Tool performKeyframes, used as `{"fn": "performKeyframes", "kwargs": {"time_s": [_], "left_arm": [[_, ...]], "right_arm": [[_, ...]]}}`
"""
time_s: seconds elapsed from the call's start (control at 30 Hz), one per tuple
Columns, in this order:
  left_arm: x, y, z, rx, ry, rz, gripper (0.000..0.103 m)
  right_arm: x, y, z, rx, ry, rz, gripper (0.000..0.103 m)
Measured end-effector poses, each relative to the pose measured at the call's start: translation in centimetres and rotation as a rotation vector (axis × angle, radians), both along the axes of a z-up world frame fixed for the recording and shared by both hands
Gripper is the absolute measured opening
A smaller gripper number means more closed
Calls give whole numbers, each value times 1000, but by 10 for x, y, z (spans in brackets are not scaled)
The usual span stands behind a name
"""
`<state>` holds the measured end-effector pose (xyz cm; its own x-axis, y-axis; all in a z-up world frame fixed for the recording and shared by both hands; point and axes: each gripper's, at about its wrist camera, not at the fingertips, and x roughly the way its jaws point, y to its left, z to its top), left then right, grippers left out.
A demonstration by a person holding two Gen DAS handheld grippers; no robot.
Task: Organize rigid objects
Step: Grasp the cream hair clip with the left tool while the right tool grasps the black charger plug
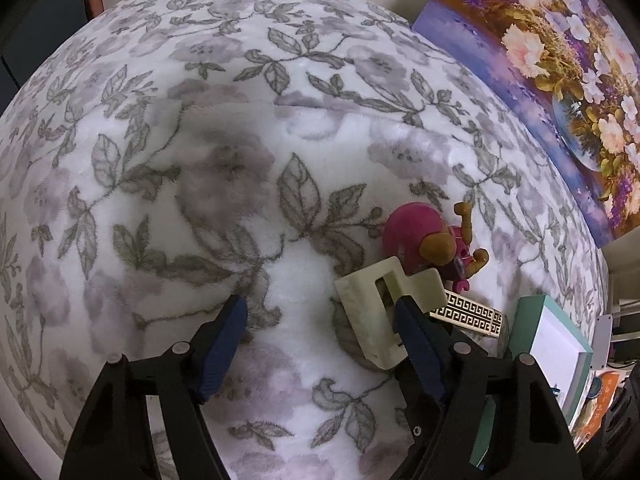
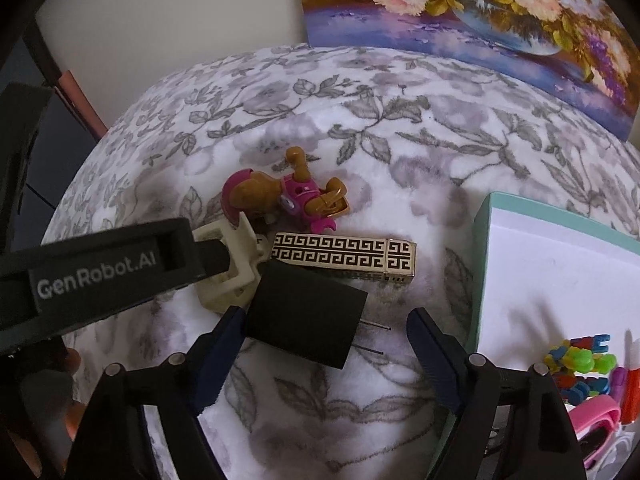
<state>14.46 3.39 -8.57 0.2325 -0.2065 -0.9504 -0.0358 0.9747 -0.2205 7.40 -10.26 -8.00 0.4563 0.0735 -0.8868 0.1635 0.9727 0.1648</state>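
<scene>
On the floral blanket lies a cream plastic bracket [image 1: 372,312] [image 2: 224,280]. My left gripper [image 1: 320,320] stands open over it, its right finger [image 1: 416,336] across the bracket's slot and its left finger on bare blanket. A black plug adapter [image 2: 304,320] with two thin prongs lies between the open fingers of my right gripper [image 2: 326,332]; the left pad is at its corner, the right pad well apart. A pink and brown toy figure [image 1: 432,240] [image 2: 280,196] and a gold and black patterned bar [image 1: 472,314] [image 2: 344,256] lie just beyond.
A teal box [image 1: 524,320] [image 2: 480,264] with a white inside stands at the right, with several bright toys [image 2: 580,364] in its near corner. A flower painting [image 1: 560,60] [image 2: 480,8] leans at the back. The left gripper's black housing [image 2: 100,268] crosses the right wrist view.
</scene>
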Motion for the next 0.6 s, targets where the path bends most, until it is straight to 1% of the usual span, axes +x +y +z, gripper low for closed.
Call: {"fn": "performKeyframes", "kwargs": {"time_s": [0.13, 0.17, 0.2, 0.23, 0.3, 0.33, 0.37, 0.4, 0.43, 0.5, 0.53, 0.6], "left_arm": [[1, 0, -3, -10, 5, -2, 69], [1, 0, -3, -8, 3, -5, 66], [1, 0, -2, -7, 1, -7, 59], [1, 0, -2, -6, 0, -8, 56], [2, 0, -2, -3, 2, -11, 46], [2, 0, -2, -2, 3, -12, 44], [2, 0, -2, -1, 3, -13, 39], [2, 0, -2, -2, 4, -13, 31], [2, 0, -1, -4, 5, -12, 27], [1, 2, 1, -12, 6, -11, 14], [-1, 3, 2, -9, 6, -12, 12], [-2, 4, 5, 7, 2, -13, 11]], "right_arm": [[2, 0, 0, 13, -4, 1, 78], [2, 0, 0, 18, -5, 4, 75], [2, 1, 0, 17, -6, 4, 75], [2, 1, 0, 17, -8, 3, 75], [2, 0, 0, 24, -8, 3, 75], [2, 0, 0, 27, -8, 1, 75], [2, -1, 0, 30, -7, -2, 75], [2, -2, 0, 32, -6, -6, 75], [1, -3, 0, 33, -5, -10, 75], [1, -4, 1, 34, -4, -16, 75], [0, -4, 2, 35, -4, -17, 75], [-1, -5, 3, 35, -3, -20, 75]]}}
